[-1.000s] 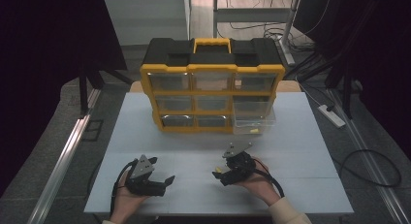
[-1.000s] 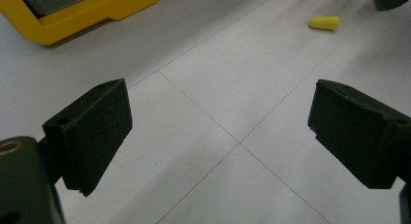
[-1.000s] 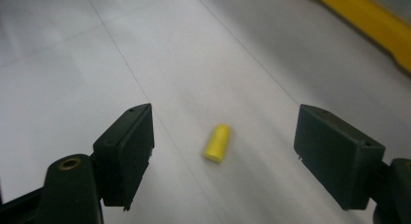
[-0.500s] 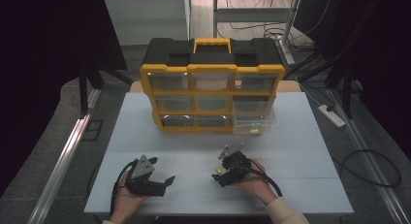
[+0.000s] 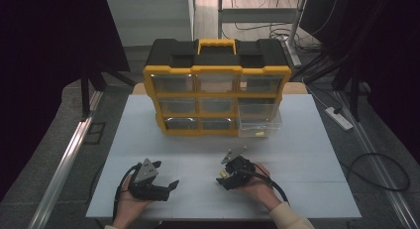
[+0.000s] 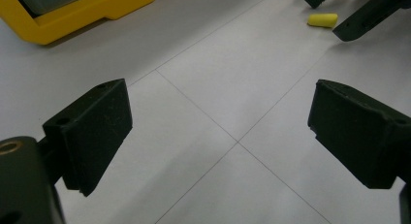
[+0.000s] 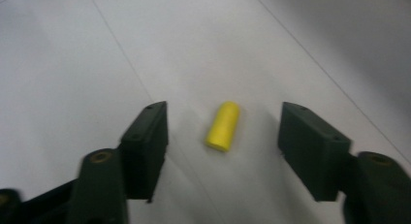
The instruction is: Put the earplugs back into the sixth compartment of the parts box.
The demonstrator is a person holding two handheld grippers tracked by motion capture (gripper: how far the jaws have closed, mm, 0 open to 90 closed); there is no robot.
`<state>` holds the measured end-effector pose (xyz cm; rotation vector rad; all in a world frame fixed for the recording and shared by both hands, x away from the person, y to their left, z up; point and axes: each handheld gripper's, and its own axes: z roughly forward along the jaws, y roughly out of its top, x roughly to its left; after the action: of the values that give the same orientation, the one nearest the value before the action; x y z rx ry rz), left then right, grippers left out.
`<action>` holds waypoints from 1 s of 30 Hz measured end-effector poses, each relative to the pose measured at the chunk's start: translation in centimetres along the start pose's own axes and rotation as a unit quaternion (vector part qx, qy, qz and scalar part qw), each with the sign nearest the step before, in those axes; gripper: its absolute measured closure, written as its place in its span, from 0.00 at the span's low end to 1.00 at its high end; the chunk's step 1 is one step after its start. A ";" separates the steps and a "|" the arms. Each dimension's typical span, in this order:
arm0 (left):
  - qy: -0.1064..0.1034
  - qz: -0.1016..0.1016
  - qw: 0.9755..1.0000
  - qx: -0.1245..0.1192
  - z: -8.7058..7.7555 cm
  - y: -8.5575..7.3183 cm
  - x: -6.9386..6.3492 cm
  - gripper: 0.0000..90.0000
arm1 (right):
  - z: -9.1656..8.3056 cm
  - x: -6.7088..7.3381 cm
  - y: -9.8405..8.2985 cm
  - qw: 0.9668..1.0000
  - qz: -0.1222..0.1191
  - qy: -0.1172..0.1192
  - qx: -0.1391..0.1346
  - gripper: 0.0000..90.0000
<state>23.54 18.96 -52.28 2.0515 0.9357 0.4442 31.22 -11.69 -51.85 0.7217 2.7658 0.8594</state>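
A small yellow foam cylinder (image 7: 223,125) lies on the white table (image 5: 297,149), between the two spread jaws of my right gripper (image 7: 225,121), which touch neither side of it. In the high view the cylinder (image 5: 224,174) sits at the tip of the right gripper (image 5: 222,176), low over the table's front middle. My left gripper (image 5: 166,175) rests at the front left, open and holding nothing. In the left gripper view its black jaws (image 6: 220,132) stand wide apart over bare table, with the cylinder (image 6: 323,20) and the other gripper's jaws (image 6: 361,16) farther off.
A yellow and black drawer organiser (image 5: 217,87) stands at the back middle of the table. Its bottom right clear drawer (image 5: 258,124) is pulled out and holds small yellow pieces. A power strip (image 5: 339,118) and cables lie on the floor to the right.
My right gripper has shifted a little left and toward the front edge, coming down around the yellow cylinder. The left gripper has stayed put.
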 end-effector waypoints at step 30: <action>0.002 0.003 1.000 -0.002 -0.1 0.0 0.0 0.10 | -4.8 -0.6 0.3 0.990 0.008 0.000 -0.143 0.89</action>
<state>23.49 19.00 -52.25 2.0514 0.9314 0.4539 30.51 -14.12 -47.67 0.6903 2.5605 1.2246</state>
